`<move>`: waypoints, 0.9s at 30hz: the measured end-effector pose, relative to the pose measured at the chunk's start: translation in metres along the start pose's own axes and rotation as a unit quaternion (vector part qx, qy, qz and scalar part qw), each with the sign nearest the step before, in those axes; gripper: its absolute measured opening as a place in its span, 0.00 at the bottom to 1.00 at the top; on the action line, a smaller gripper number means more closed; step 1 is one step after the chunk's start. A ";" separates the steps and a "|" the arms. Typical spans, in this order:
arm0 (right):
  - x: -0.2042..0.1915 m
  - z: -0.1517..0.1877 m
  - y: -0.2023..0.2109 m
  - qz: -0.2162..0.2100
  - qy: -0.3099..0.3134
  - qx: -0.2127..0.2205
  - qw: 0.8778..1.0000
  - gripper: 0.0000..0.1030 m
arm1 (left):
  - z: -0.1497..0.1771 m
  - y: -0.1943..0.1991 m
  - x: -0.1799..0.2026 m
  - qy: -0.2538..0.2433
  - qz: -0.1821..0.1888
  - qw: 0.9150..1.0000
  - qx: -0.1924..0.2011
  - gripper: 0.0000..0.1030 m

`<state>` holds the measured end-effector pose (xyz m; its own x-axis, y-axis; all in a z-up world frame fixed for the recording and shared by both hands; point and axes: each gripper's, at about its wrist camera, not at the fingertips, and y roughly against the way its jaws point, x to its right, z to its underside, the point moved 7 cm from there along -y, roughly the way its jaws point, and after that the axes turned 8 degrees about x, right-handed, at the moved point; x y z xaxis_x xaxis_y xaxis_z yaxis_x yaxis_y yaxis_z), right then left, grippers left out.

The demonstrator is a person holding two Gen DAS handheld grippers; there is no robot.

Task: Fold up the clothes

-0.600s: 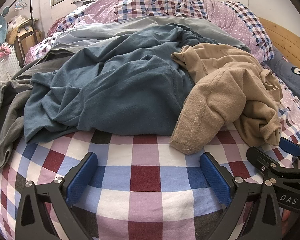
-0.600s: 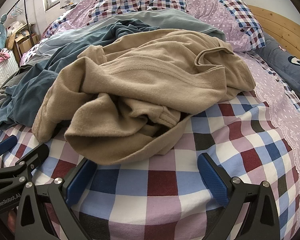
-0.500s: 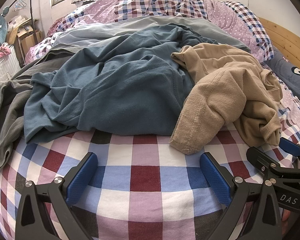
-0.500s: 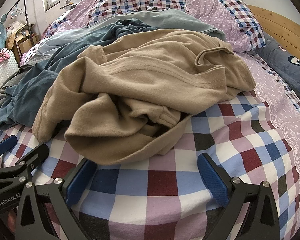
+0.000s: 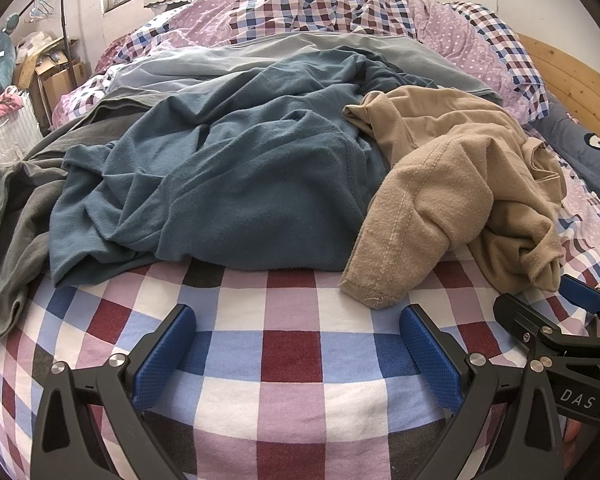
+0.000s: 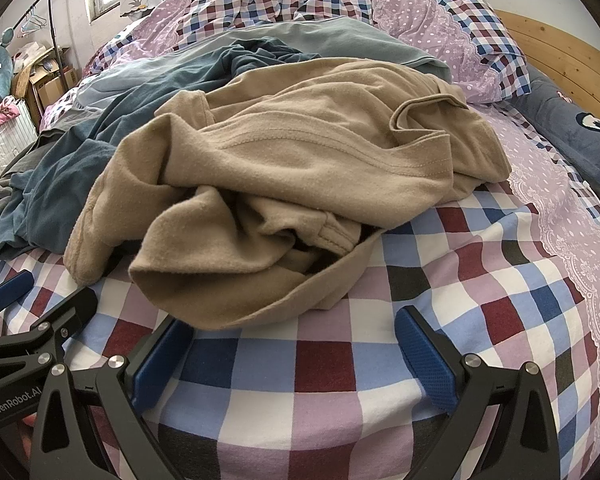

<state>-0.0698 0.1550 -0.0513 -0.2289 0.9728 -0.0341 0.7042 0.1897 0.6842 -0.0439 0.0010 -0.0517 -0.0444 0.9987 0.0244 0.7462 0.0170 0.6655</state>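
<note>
Nothing has moved since the earlier frames. The left gripper (image 5: 298, 350) and right gripper (image 6: 292, 354) hang empty, fingers spread wide, at the frames' bottom. The tan shirt (image 6: 300, 168) lies crumpled mid-frame; best to pinch its near hem cleanly, avoiding the blue shirt (image 5: 236, 184) beside it.

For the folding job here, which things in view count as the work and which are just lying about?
Part of the job:
- tan shirt
- teal shirt
- dark grey garment
- pale grey-blue garment
- left tool and right tool, both open and empty

Just lying about:
- checked bedsheet
- pillow
- clothes rack
- cardboard boxes
</note>
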 end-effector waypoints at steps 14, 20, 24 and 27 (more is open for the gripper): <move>0.000 -0.001 -0.001 0.002 0.000 -0.001 1.000 1.00 | 0.001 -0.001 -0.002 0.002 -0.004 1.000 0.000 1.00; 0.002 -0.002 -0.002 -0.001 -0.001 -0.003 1.000 1.00 | 0.000 -0.002 -0.002 0.002 -0.006 1.000 0.000 1.00; 0.002 -0.002 -0.002 -0.004 -0.001 -0.003 1.000 1.00 | 0.001 -0.001 -0.002 0.002 -0.008 1.000 0.000 1.00; 0.003 -0.002 -0.001 -0.010 -0.002 -0.002 1.000 1.00 | 0.001 -0.002 -0.002 0.004 -0.008 1.000 0.000 1.00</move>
<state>-0.0725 0.1577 -0.0507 -0.2405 0.9693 -0.0506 0.6972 0.2088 0.6858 -0.0448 -0.0009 -0.0533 -0.0627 0.9978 0.0195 0.7450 0.0338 0.6662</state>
